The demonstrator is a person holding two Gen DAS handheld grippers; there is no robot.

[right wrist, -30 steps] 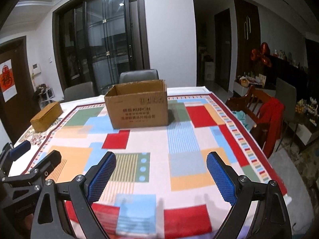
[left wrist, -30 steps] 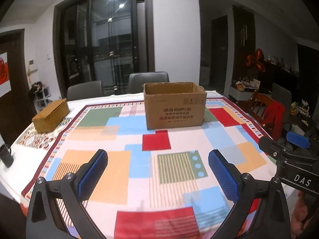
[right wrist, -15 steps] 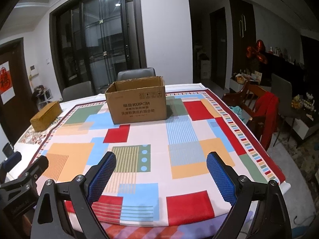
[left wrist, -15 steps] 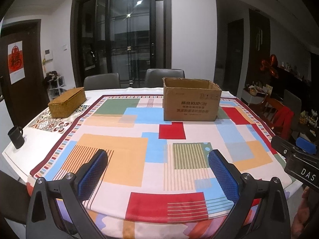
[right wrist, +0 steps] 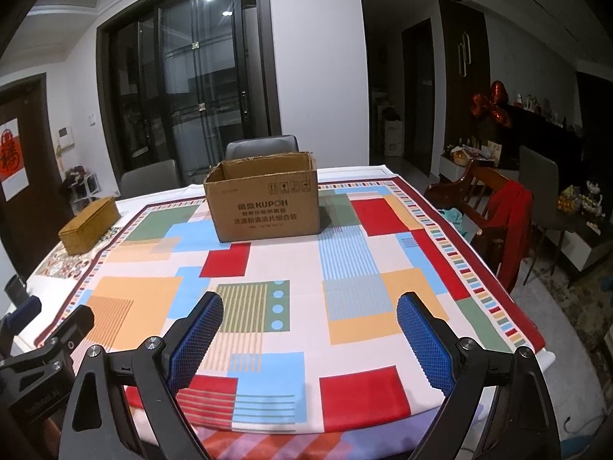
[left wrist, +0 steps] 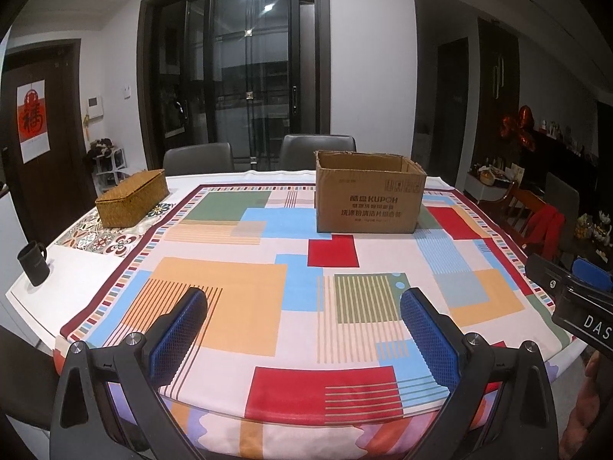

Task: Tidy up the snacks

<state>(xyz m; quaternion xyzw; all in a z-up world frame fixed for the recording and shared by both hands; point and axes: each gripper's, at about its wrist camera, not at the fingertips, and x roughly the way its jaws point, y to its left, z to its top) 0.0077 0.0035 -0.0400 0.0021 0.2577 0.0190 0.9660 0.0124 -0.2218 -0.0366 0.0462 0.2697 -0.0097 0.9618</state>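
Patchwork tablecloth (left wrist: 230, 306), cardboard box (left wrist: 367, 199) well beyond both gaping, empty hand-held grippers (left wrist: 302, 329) (right wrist: 310, 329)

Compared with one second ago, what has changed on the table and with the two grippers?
Both grippers drew back toward the near table edge, so more of the tablecloth shows. Left gripper and right gripper stayed open and empty. The cardboard box, wicker box and dark mug did not move.

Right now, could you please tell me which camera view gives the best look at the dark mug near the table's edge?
The left wrist view: the dark mug stands whole there, handle visible, on the white table edge. The right wrist view shows only a dark sliver at its left border, partly hidden behind the other gripper.
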